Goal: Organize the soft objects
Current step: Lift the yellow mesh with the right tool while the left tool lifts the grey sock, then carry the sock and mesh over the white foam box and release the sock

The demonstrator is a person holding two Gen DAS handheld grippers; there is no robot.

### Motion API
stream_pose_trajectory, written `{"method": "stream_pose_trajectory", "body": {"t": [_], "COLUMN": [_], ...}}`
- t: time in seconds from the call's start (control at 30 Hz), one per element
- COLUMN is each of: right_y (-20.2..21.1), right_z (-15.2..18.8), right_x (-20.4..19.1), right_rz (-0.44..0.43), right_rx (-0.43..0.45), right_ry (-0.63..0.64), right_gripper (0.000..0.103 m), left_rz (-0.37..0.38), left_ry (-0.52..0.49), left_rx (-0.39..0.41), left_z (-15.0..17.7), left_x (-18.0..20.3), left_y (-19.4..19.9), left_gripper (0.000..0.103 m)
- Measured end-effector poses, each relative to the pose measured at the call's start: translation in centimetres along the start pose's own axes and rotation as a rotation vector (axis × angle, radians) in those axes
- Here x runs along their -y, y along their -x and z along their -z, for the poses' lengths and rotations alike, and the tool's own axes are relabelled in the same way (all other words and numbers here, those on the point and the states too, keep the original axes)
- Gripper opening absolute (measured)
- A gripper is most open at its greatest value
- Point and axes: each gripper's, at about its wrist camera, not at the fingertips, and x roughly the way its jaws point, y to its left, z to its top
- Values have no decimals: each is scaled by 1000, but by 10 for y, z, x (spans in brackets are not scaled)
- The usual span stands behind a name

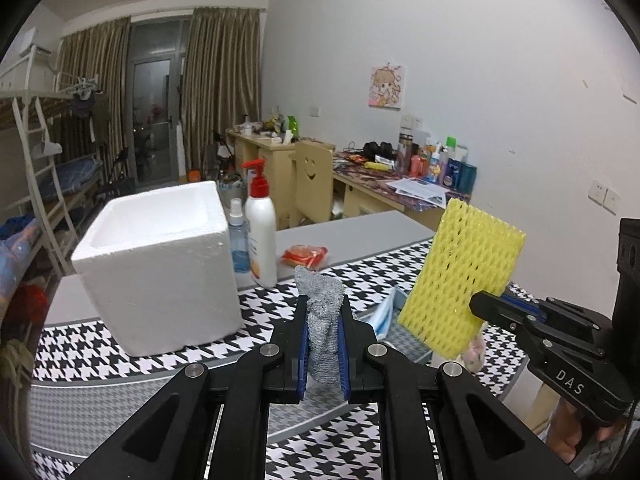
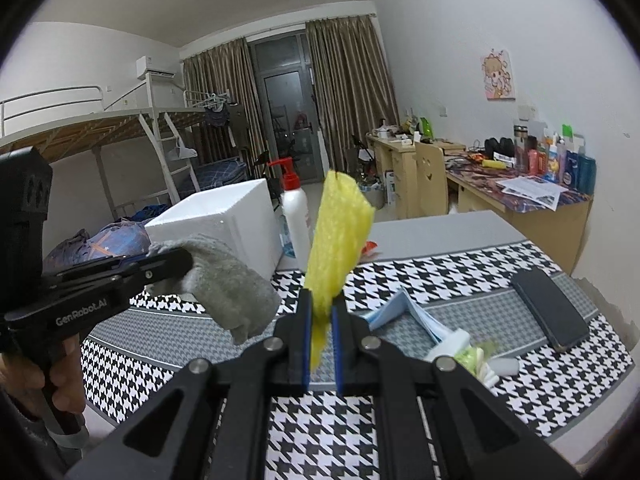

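Note:
My left gripper (image 1: 323, 312) is shut on a grey knitted sock (image 1: 320, 304), which stands up between its blue pads above the houndstooth cloth. From the right wrist view the same sock (image 2: 228, 284) droops from the left gripper (image 2: 180, 266). A yellow foam net sleeve (image 2: 336, 248) is clamped in my right gripper (image 2: 321, 308), shut on its lower end. In the left wrist view that sleeve (image 1: 460, 276) hangs in the air at the right, with the right gripper (image 1: 480, 304) pinching its lower right corner. An open white foam box (image 1: 156, 264) stands ahead to the left.
A white pump bottle (image 1: 261, 232) with a red top and a small blue spray bottle (image 1: 239, 240) stand right of the box, a red packet (image 1: 304, 256) behind. On the cloth (image 2: 460, 264) lie a black case (image 2: 550, 308), a blue-white paper pack (image 2: 400, 312) and small soft items (image 2: 476, 356).

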Motion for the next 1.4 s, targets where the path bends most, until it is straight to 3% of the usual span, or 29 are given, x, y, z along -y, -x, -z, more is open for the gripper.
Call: {"method": "stream_pose_trajectory", "body": {"t": [0.6,1.4], "right_y": [-12,-23], "right_z": [-28,-69], "right_x": [-28,-47], "right_rz": [-19,-31], "right_rx": [22,59], "right_ry": [60,114], "right_gripper": [12,12], "left_rz": [-26,-48], "left_ry": [4,-26], "left_rx": [56,114], "left_z": [-30,-73], "left_x": [-27,-30], "left_y": [7,19], "left_gripper": [13,13]}}
